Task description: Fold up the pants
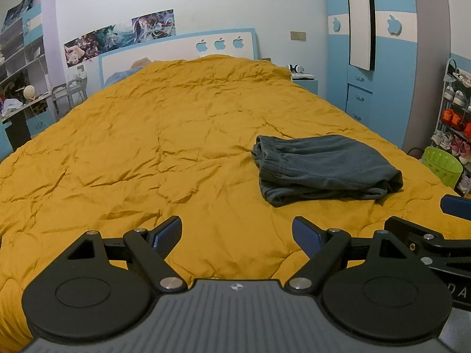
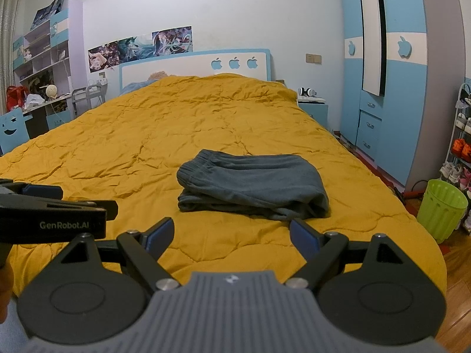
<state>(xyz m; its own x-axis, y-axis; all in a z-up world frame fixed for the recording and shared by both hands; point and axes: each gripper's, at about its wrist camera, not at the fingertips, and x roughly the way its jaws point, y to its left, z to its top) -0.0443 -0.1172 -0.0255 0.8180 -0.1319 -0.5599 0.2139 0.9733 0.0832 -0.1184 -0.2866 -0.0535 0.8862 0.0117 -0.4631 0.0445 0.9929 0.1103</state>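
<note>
Dark grey-blue pants (image 1: 323, 167) (image 2: 253, 185) lie folded into a compact stack on the yellow quilt, waistband to the left. In the left wrist view my left gripper (image 1: 237, 235) is open above the quilt, short of the pants and to their left, holding nothing. In the right wrist view my right gripper (image 2: 231, 235) is open just in front of the stack's near edge, its right fingertip (image 2: 301, 232) close to the cloth, apart from it. The right gripper's body shows at the right edge of the left view, and the left gripper's body (image 2: 53, 214) at the left of the right view.
The yellow quilt (image 1: 147, 147) (image 2: 117, 147) covers a wide bed with a white and blue headboard (image 2: 194, 67). A blue wardrobe (image 2: 397, 88), a shoe rack (image 2: 459, 153) and a green bin (image 2: 441, 209) stand to the right. A desk with shelves (image 2: 41, 88) is at the left.
</note>
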